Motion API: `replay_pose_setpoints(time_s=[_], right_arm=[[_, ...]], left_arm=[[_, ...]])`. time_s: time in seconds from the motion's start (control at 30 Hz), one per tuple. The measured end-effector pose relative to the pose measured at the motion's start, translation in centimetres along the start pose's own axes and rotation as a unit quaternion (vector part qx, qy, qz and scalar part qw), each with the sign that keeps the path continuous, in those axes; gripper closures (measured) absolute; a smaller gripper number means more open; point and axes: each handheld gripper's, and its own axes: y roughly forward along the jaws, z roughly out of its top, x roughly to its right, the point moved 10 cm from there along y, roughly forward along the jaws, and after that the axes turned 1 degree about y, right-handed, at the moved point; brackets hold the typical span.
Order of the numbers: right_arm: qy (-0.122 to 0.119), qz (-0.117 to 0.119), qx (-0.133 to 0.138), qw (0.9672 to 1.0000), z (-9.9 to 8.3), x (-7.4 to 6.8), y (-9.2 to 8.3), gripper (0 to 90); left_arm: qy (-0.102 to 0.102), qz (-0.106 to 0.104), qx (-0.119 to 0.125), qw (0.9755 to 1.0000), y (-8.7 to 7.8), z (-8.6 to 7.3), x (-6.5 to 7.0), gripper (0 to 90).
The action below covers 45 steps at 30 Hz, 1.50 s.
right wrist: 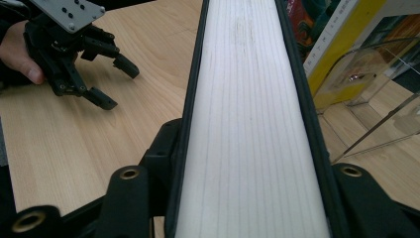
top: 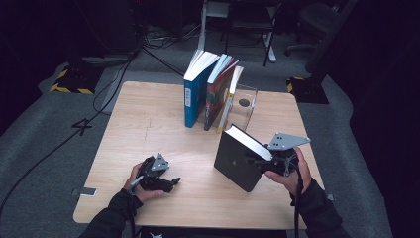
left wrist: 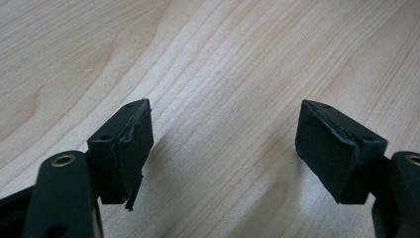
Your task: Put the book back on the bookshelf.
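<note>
The black book (top: pixel 237 161) is held up off the wooden table (top: pixel 148 124), tilted, with one lower corner down near the tabletop and its white page block facing up and to the right. It is in front of the clear stand (top: pixel 243 110), toward the person, with a strip of bare wood between the two. The right gripper (top: pixel 257 161) pinches it: in the right gripper view the page block (right wrist: pixel 247 124) runs straight up between the two black jaws, a cover pressed at each side. The right hand (top: pixel 292 173) grips the tool just right of the book, close to the table's right edge.

Behind the book, the stand holds three books leaning left: a blue book (top: pixel 195 96), a red book (top: pixel 215 96) and a yellow-spined book (top: pixel 229 101). The stand's right part, beside the yellow spine, is open space.

Left of the black book lies a wide stretch of bare wood. The left gripper (top: pixel 171 183) is well apart from the book across that stretch, low over the table near the front edge, held in the left hand (top: pixel 141 186). Its jaws are spread with nothing between them; in the left gripper view only wood grain (left wrist: pixel 223 99) lies between the pads. The whole left half of the table, out to its left edge, is free room.
</note>
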Motion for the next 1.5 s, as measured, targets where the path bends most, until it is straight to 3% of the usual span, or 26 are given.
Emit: replay_pose_setpoints(time_s=[0.1, 0.27, 0.37, 0.43, 0.67, 0.77, 0.9, 1.0, 1.13, 1.43, 1.5], right_arm=[[-0.003, 0.003, -0.002, 1.0000, 0.1, -0.2, 0.1, 48.3], [0.015, 0.008, 0.005, 0.9998, 0.4, 0.0, 0.4, 45.0], [0.027, 0.006, 0.004, 0.9996, 0.4, 0.3, 0.4, 46.2], [0.023, -0.002, 0.006, 0.9997, 0.4, 0.5, 0.3, 49.1], [0.049, 0.002, 0.024, 0.9985, 1.0, 1.1, 0.2, 52.1], [0.047, -0.006, 0.022, 0.9987, 1.7, 1.3, 0.4, 52.6], [0.037, -0.031, 0.014, 0.9987, 2.9, 1.6, 0.9, 52.9], [0.032, -0.067, 0.008, 0.9972, 3.7, 2.6, 1.3, 53.0], [0.034, -0.081, 0.013, 0.9960, 4.2, 3.3, 1.3, 53.0], [0.083, -0.131, 0.029, 0.9875, 5.2, 6.2, 2.0, 53.0], [0.092, -0.148, 0.031, 0.9843, 5.2, 7.1, 2.2, 53.0]], left_arm=[[-0.001, -0.004, -0.002, 1.0000, 0.1, -0.1, 0.1, 22.3], [-0.003, -0.006, -0.001, 1.0000, 0.2, 0.0, 0.0, 21.9], [-0.004, -0.005, -0.001, 1.0000, 0.3, 0.0, 0.0, 21.7], [-0.005, -0.006, -0.002, 1.0000, 0.3, 0.0, 0.1, 21.4], [-0.005, -0.005, -0.003, 1.0000, 0.3, 0.0, 0.0, 21.4], [-0.005, -0.005, -0.003, 1.0000, 0.3, 0.0, 0.0, 21.4], [-0.004, -0.005, -0.002, 1.0000, 0.3, 0.1, 0.0, 21.5], [-0.003, -0.006, -0.002, 1.0000, 0.3, 0.1, 0.0, 21.7], [-0.002, -0.006, -0.002, 1.0000, 0.3, 0.1, 0.0, 21.8], [-0.002, -0.007, 0.000, 1.0000, 0.3, 0.1, 0.1, 21.8], [-0.001, -0.008, 0.000, 1.0000, 0.3, 0.1, 0.1, 21.8]])
